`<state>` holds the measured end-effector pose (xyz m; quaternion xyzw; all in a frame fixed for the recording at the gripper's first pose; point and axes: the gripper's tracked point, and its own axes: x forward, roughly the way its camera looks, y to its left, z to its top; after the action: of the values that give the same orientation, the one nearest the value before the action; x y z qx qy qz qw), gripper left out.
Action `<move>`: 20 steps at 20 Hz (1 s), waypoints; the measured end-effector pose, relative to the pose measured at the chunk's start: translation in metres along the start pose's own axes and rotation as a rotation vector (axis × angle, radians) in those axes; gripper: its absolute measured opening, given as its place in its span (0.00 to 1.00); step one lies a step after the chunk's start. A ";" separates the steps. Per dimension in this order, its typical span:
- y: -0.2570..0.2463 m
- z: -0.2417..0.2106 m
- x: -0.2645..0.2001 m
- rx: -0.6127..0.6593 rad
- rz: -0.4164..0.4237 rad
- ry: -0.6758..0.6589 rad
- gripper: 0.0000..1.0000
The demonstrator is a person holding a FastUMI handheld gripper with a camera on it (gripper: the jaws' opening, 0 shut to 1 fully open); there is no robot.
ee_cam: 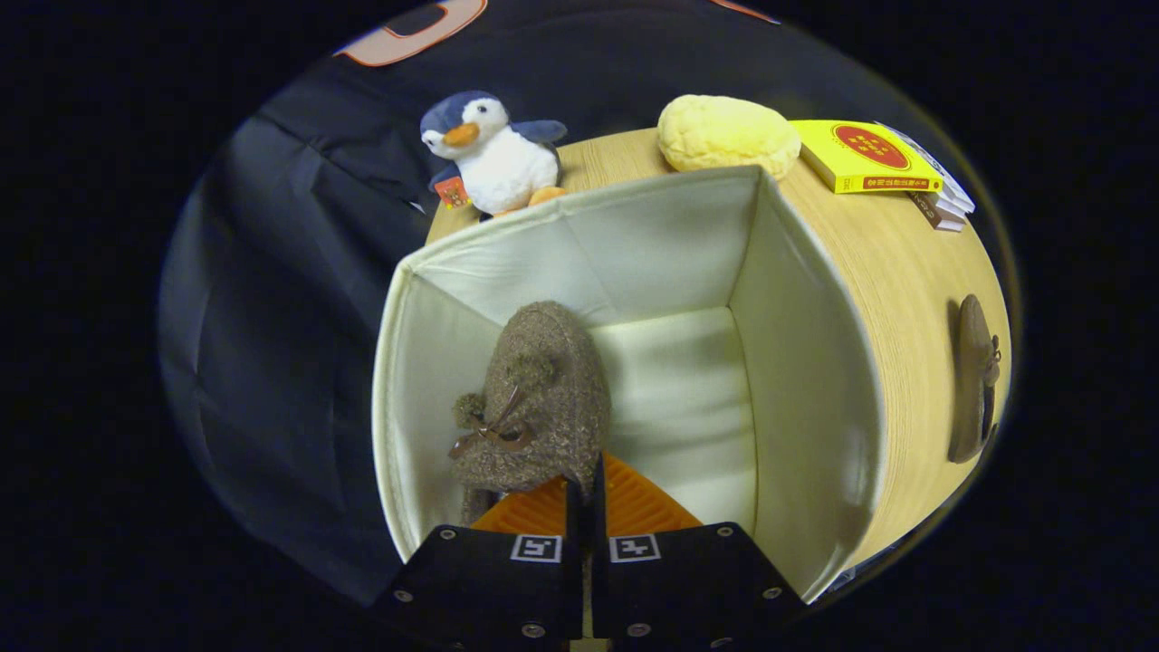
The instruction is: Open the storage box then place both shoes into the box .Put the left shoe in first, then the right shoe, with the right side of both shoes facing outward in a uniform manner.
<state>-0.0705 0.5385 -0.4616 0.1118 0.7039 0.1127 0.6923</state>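
Gripping a brown shoe [534, 398] inside the cream storage box [815, 362], hand-held gripper [584, 484] clamped shut, book label unreadable

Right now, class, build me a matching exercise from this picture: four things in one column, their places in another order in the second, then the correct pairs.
Things:
1. brown fuzzy shoe with a bow
2. second brown shoe
3. blue-and-white plush penguin
4. yellow book

Places:
A. on the wooden table, right of the box
B. behind the box's far-left corner
C. inside the open cream fabric storage box, pinched in the hand-held gripper
D. beside the yellow sponge-like cushion

Pairs: 1-C, 2-A, 3-B, 4-D
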 end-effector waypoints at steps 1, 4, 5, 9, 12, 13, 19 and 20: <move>0.004 -0.006 0.003 -0.016 0.016 0.022 0.08; 0.005 -0.011 0.005 -0.069 0.011 0.045 0.17; 0.006 -0.013 -0.002 -0.077 0.028 0.049 0.24; 0.016 -0.002 -0.052 -0.078 0.179 0.004 0.53; 0.016 0.013 -0.102 -0.108 0.262 -0.061 0.67; 0.012 0.018 -0.119 -0.118 0.285 -0.088 0.70; -0.055 0.042 -0.195 -0.174 0.286 -0.245 0.85; -0.072 0.045 -0.201 -0.180 0.269 -0.263 0.87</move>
<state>-0.0225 0.4067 -0.2941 0.1564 0.5733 0.2511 0.7641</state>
